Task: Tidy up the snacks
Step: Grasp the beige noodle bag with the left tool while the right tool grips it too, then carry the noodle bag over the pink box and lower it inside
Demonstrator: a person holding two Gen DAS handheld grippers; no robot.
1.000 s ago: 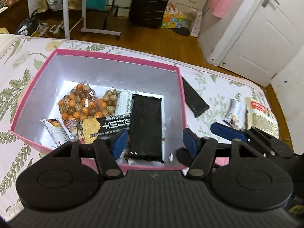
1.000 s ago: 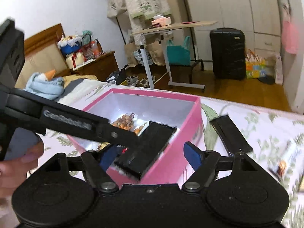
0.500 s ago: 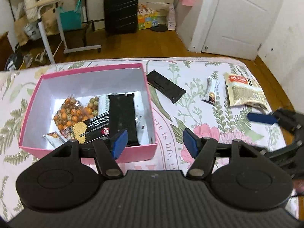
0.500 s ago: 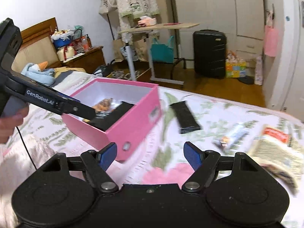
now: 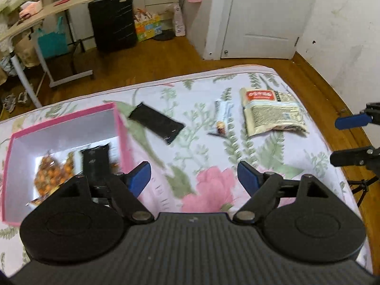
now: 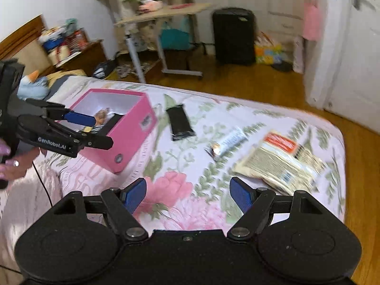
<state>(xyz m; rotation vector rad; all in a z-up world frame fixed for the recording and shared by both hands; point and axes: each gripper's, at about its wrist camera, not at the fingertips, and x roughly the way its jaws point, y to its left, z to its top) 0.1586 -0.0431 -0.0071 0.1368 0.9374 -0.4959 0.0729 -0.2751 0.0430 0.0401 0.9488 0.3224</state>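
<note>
Snacks still out on the bed, the black bar [image 6: 180, 121], small bar [image 6: 226, 143] and pouch [image 6: 277, 160], lie ahead of the empty, spread right claw [image 6: 187, 196], pouch nearest; left claw [image 5: 194, 177], just widened, is empty beside the box [image 5: 123, 137].

I'm looking across a bed [image 5: 213, 156] wearing a floral sheet onto a wooden floor [image 5: 147, 61]. A black suitcase [image 5: 111, 19] is standing against white drawers, a white door [image 5: 268, 16] is sitting shut, and a rolling side table [image 6: 163, 11] is standing by a wooden nightstand [image 6: 80, 54].
</note>
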